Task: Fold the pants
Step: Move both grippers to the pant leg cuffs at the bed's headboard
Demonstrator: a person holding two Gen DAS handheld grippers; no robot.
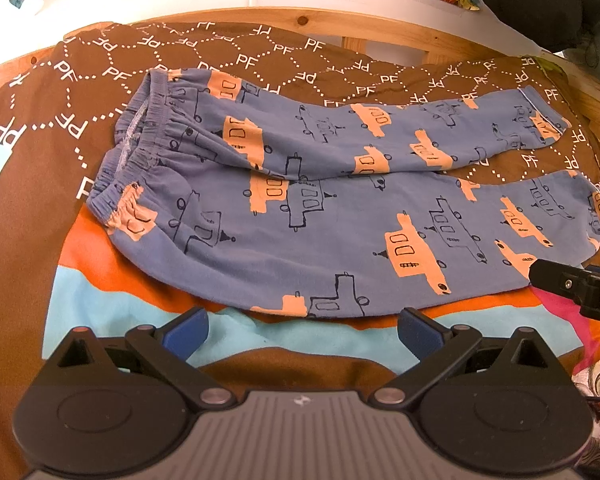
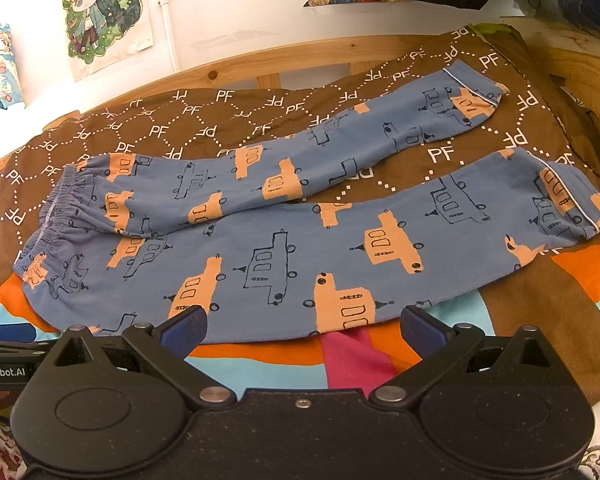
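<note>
While both grippers (image 1: 302, 330) gape, pants (image 1: 324, 200) lie just ahead.

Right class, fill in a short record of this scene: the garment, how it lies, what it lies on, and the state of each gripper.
garment: blue pants with orange and outlined vehicle print
layout: spread flat, unfolded; waistband at the left, two legs running right and splayed apart
surface: brown "PF" patterned blanket over a bed with a wooden frame
left gripper: jaws open, just short of the near leg's edge, holding nothing
right gripper: jaws open, at the near leg's edge, holding nothing
</note>
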